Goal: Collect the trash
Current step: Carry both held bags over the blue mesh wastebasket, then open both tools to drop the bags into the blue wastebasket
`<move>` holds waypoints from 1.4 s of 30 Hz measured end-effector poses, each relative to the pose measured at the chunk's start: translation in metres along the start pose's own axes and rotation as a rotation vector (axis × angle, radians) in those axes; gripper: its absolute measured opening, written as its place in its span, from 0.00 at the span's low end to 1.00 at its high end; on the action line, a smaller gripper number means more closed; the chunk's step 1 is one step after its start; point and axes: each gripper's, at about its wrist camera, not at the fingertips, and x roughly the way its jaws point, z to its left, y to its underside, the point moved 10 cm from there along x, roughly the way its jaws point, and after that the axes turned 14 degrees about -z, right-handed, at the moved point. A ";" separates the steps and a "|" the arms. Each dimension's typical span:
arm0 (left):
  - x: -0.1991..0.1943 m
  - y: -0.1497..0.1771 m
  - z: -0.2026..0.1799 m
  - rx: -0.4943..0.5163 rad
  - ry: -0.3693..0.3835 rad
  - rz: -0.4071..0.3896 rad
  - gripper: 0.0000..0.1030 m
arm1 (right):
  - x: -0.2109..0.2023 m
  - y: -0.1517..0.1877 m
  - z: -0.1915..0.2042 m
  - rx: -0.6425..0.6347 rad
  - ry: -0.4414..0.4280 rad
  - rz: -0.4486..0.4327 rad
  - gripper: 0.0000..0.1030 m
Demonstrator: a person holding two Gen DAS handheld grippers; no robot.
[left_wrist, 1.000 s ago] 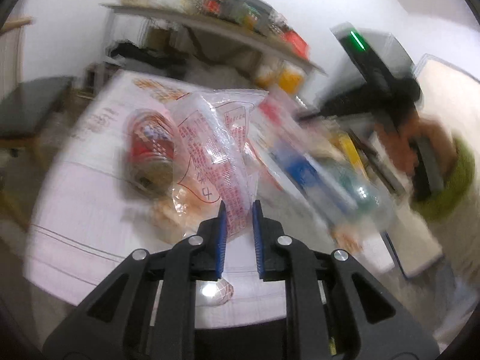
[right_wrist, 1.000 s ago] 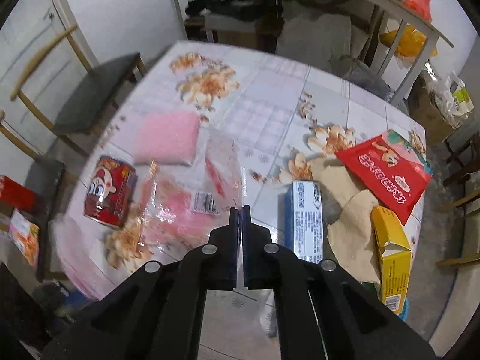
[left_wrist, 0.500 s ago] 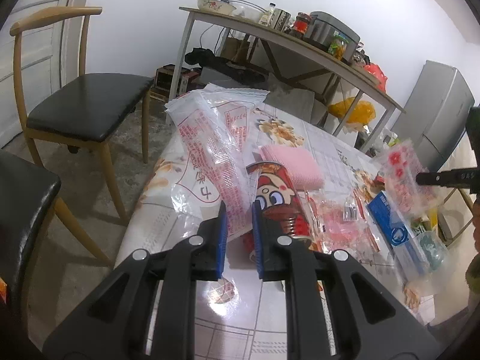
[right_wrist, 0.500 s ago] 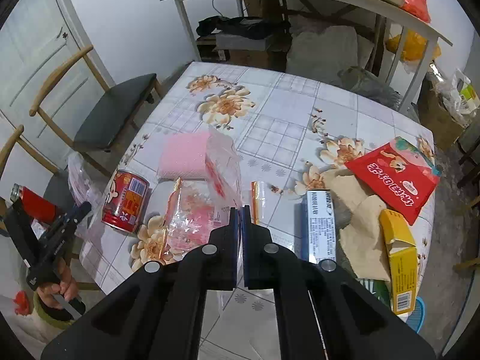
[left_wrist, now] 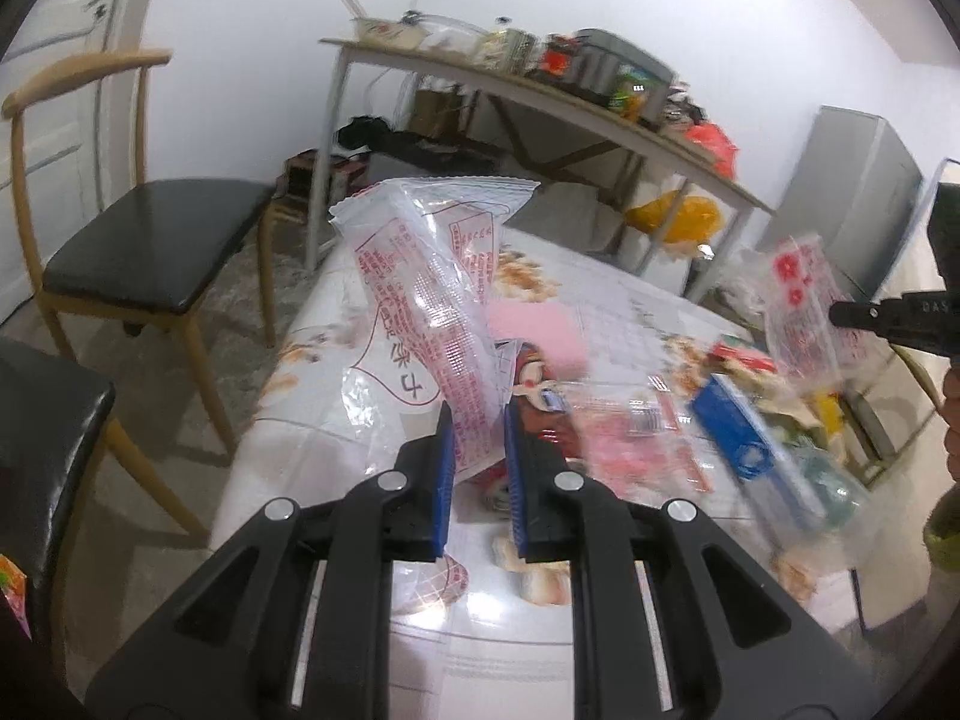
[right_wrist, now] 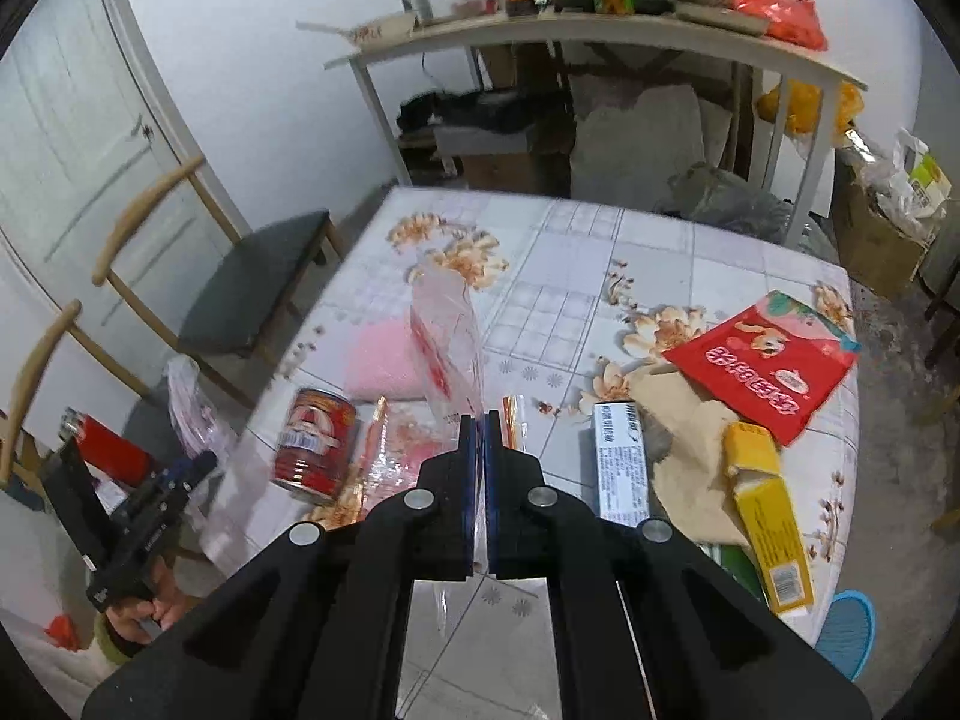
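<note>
My left gripper (left_wrist: 477, 414) is shut on the lower end of a large clear plastic bag with red print (left_wrist: 420, 276), which stands up over the table's near corner. My right gripper (right_wrist: 483, 420) is shut on a small clear wrapper with a red stripe (right_wrist: 447, 348), held above the floral table (right_wrist: 600, 252). In the left wrist view that wrapper (left_wrist: 801, 306) hangs at the right gripper's tip (left_wrist: 840, 315). On the table lie a red can (right_wrist: 315, 447), a pink pad (right_wrist: 378, 360), a crumpled pink wrapper (right_wrist: 402, 456), a blue-grey box (right_wrist: 618, 459), a red pouch (right_wrist: 762, 360) and a yellow box (right_wrist: 765, 516).
Brown paper (right_wrist: 690, 432) lies under the boxes. Two wooden chairs with black seats (left_wrist: 150, 252) stand left of the table. A cluttered side table (right_wrist: 600, 30) lines the back wall. A blue stool (right_wrist: 846, 630) sits at the right front, a grey fridge (left_wrist: 852, 204) behind.
My right gripper has risen and lifted the small wrapper off the table. My left gripper has pulled back and swung left with its bag, so the chairs have come into view.
</note>
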 end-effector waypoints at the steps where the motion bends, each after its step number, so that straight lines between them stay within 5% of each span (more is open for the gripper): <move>1: -0.003 -0.001 -0.008 0.008 0.017 0.000 0.14 | -0.013 -0.001 -0.004 0.012 0.000 -0.021 0.03; 9: -0.031 0.013 -0.135 0.112 0.268 0.037 0.14 | -0.137 0.015 -0.071 0.135 0.083 -0.207 0.03; 18: -0.055 0.059 -0.337 0.266 0.698 0.160 0.14 | -0.274 0.105 -0.208 0.386 0.376 -0.323 0.03; 25: -0.042 0.144 -0.497 0.379 0.964 0.510 0.14 | -0.299 0.228 -0.322 0.714 0.497 -0.287 0.03; 33: 0.035 0.274 -0.609 0.604 0.910 0.796 0.14 | -0.263 0.337 -0.437 1.029 0.558 -0.208 0.03; 39: 0.074 0.342 -0.666 0.722 0.845 0.829 0.22 | -0.233 0.361 -0.503 1.132 0.602 -0.208 0.05; 40: 0.084 0.353 -0.673 0.733 0.829 0.831 0.40 | -0.228 0.368 -0.515 1.152 0.607 -0.209 0.15; 41: 0.094 0.360 -0.678 0.743 0.793 0.825 0.49 | -0.226 0.376 -0.523 1.168 0.611 -0.207 0.36; 42: 0.099 0.364 -0.682 0.741 0.760 0.811 0.57 | -0.222 0.389 -0.534 1.198 0.622 -0.204 0.45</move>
